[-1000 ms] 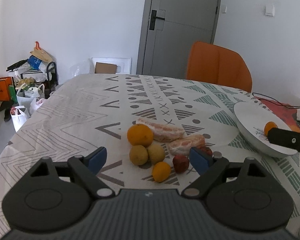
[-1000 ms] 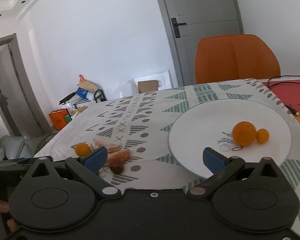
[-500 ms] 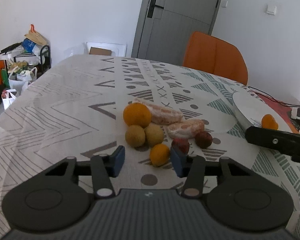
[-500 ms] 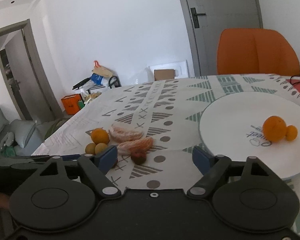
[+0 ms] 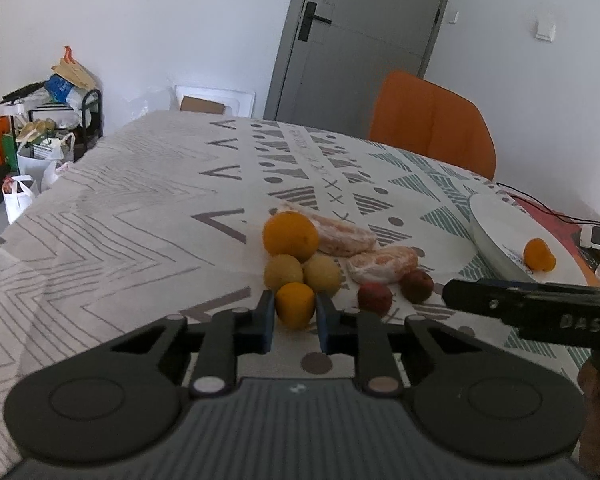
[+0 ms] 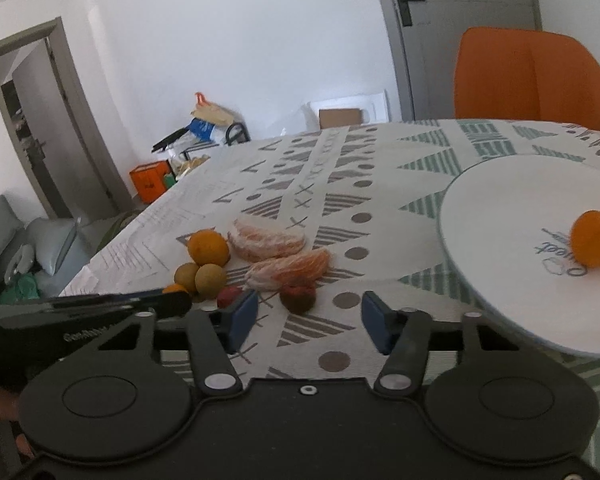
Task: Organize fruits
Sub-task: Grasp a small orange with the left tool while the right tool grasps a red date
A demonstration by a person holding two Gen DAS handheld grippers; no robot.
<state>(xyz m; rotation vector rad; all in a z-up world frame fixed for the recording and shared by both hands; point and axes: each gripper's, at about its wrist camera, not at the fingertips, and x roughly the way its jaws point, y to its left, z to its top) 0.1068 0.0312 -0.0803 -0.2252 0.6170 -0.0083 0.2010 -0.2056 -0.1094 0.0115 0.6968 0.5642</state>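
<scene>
My left gripper (image 5: pixel 294 322) is clamping the small orange (image 5: pixel 295 305) lying just in front of the two yellow-green fruits (image 5: pixel 302 273), so any lift while touching them is risking a roll across the table (image 5: pixel 120 208).

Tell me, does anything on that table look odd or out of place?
Nothing spilled or damaged. The only oddity: two peeled citrus pieces lie bare on the tablecloth among whole fruit, while the white plate holds just oranges.
</scene>
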